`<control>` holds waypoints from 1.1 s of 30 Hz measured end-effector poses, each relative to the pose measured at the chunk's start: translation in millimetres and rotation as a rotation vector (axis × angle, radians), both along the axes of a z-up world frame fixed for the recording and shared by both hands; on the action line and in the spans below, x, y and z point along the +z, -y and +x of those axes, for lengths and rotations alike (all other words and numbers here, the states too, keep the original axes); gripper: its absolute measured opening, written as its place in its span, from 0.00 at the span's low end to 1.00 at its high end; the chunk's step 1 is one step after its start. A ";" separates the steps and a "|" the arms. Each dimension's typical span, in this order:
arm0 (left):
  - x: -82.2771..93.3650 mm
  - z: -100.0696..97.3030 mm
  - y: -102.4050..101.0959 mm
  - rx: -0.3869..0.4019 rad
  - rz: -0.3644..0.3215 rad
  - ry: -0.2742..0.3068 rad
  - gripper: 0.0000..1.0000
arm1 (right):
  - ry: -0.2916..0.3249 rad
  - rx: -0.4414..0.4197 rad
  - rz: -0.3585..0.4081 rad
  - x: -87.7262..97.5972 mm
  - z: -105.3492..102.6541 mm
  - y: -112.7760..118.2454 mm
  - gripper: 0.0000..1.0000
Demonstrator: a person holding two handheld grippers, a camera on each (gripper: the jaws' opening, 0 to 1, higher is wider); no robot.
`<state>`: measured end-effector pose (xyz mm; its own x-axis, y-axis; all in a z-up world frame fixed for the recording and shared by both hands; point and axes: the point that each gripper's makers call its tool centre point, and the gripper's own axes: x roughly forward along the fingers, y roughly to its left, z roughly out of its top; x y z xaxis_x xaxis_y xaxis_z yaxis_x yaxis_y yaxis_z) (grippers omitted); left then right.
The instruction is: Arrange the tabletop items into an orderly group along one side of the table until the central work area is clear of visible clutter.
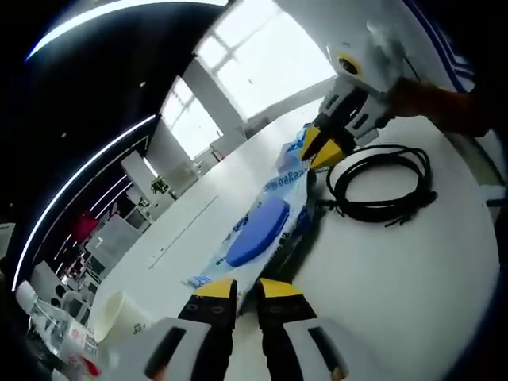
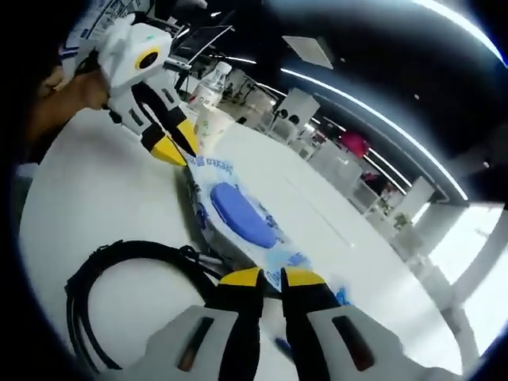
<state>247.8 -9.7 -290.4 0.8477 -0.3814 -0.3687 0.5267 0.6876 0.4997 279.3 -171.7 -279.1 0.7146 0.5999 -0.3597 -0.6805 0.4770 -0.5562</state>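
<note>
The left gripper (image 1: 248,290) has its yellow-tipped jaws drawn nearly together on the near end of a wet-wipes pack (image 1: 255,230), a soft white-and-blue packet with a blue oval lid; the pictures suggest a pinch on the packet edge, but actual contact cannot be confirmed. In the right gripper view, the right gripper (image 2: 271,277) stands likewise, jaws nearly closed over the opposite end of the same wet-wipes pack (image 2: 238,214). Each tool appears in the other's view at the far end of the pack: the right gripper (image 1: 321,149) from the left side, the left gripper (image 2: 173,147) from the right. This opposed two-end hold is judged to suit a limp packet, which would sag or fold if lifted from one end alone. A dark slim object lies under or just beside the pack along its edge; its identity cannot be told. A coiled black cable (image 1: 385,184) lies on the white surface (image 1: 397,278) just beside the pack, near the right gripper, and shows again as the coiled black cable (image 2: 119,278) in the right gripper view. A paper cup (image 2: 210,127) and a clear bottle (image 2: 210,83) stand near the surface edge beyond the left gripper, which is a likely grouping side. The pack and cable lie away from that group, so the task appears incomplete.
</note>
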 end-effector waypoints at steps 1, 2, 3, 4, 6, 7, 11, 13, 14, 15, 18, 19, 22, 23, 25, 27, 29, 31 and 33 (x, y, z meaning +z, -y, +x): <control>2.6 -1.3 -0.8 -0.004 -0.019 -0.001 0.11 | -0.012 -0.006 0.016 2.3 -0.9 2.5 0.09; 4.9 -2.5 -1.4 -0.009 -0.036 0.000 0.11 | -0.027 -0.010 0.036 3.9 -1.4 4.3 0.09; 6.5 -3.9 -3.4 -0.007 -0.058 -0.006 0.11 | -0.029 -0.002 0.053 7.1 -2.7 5.0 0.09; 6.5 -5.7 -5.3 -0.009 -0.068 -0.015 0.12 | -0.035 0.001 0.066 9.1 -4.2 6.0 0.09; 7.4 -7.1 -6.8 -0.011 -0.090 -0.015 0.13 | -0.032 0.003 0.065 10.2 -5.7 6.9 0.10; 6.9 -7.3 -7.1 -0.012 -0.093 -0.018 0.13 | -0.029 0.003 0.065 10.9 -5.9 6.4 0.10; 1.2 -5.2 -12.0 0.007 -0.073 -0.023 0.13 | -0.037 0.009 0.054 7.7 -6.4 4.2 0.11; 0.9 -6.4 -10.5 0.001 -0.078 -0.025 0.13 | -0.047 0.016 0.053 5.2 -8.8 2.0 0.11; 0.8 -7.3 -9.5 -0.002 -0.087 -0.027 0.13 | -0.054 0.021 0.057 4.1 -11.2 0.7 0.11; 0.8 -8.7 -9.1 -0.003 -0.092 -0.027 0.13 | -0.061 0.026 0.059 3.0 -13.1 -0.3 0.11; -0.8 -16.7 -5.7 -0.010 -0.132 -0.047 0.16 | -0.067 0.033 0.064 2.0 -20.7 -0.3 0.14; 0.0 -20.9 -1.4 -0.022 -0.157 -0.050 0.16 | -0.067 0.033 0.072 2.8 -23.6 0.8 0.15; 2.4 -32.9 10.4 -0.056 -0.236 -0.078 0.20 | -0.080 0.033 0.090 2.2 -30.6 4.7 0.17; 3.7 -35.3 11.1 -0.057 -0.243 -0.074 0.21 | -0.084 0.034 0.097 1.9 -33.1 5.6 0.18; 4.3 -41.2 12.6 -0.061 -0.236 -0.069 0.21 | -0.088 0.040 0.110 2.0 -38.8 7.7 0.20; 4.5 -50.5 20.6 -0.069 -0.266 -0.080 0.22 | -0.096 0.033 0.124 1.0 -43.2 11.9 0.20; 1.3 -60.0 33.5 -0.106 -0.283 -0.107 0.23 | -0.100 0.013 0.135 -1.4 -46.5 20.8 0.20; 0.4 -65.8 44.9 -0.134 -0.281 -0.106 0.23 | -0.109 0.005 0.141 -3.1 -47.9 25.0 0.20; -0.2 -69.1 56.7 -0.156 -0.294 -0.115 0.23 | -0.115 -0.007 0.146 -6.4 -48.2 30.1 0.20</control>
